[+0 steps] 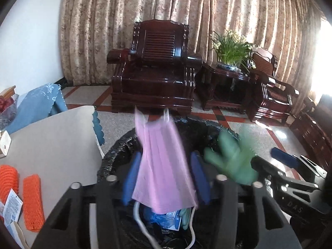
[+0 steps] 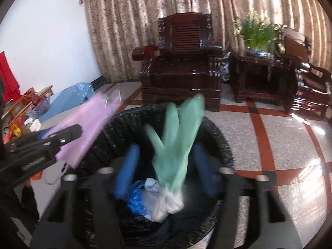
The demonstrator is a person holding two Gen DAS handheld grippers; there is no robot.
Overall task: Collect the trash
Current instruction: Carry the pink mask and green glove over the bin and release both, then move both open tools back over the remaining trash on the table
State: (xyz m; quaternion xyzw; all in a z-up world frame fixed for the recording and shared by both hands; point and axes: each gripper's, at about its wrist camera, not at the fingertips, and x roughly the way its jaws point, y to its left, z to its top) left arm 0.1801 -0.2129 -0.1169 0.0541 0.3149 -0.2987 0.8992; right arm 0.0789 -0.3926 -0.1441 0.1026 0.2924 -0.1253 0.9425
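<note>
A bin lined with a black bag (image 1: 116, 151) (image 2: 220, 141) stands on the floor under both grippers. My left gripper (image 1: 165, 178) is open over it, and a pink face mask (image 1: 161, 166) hangs blurred between the blue fingers, its white loops trailing down. My right gripper (image 2: 166, 172) is open over the bin, and a green rubber glove (image 2: 176, 137) hangs blurred between its fingers. The glove also shows in the left wrist view (image 1: 230, 157), and the mask in the right wrist view (image 2: 87, 128). Blue and white trash (image 2: 145, 195) lies inside the bin.
A grey table (image 1: 51, 145) stands left of the bin with orange knitted pieces (image 1: 33, 201) and a paper packet (image 1: 12, 207). A dark wooden armchair (image 1: 155, 68), a side table with a plant (image 1: 230, 49) and a second chair (image 1: 271, 89) stand beyond on the tiled floor.
</note>
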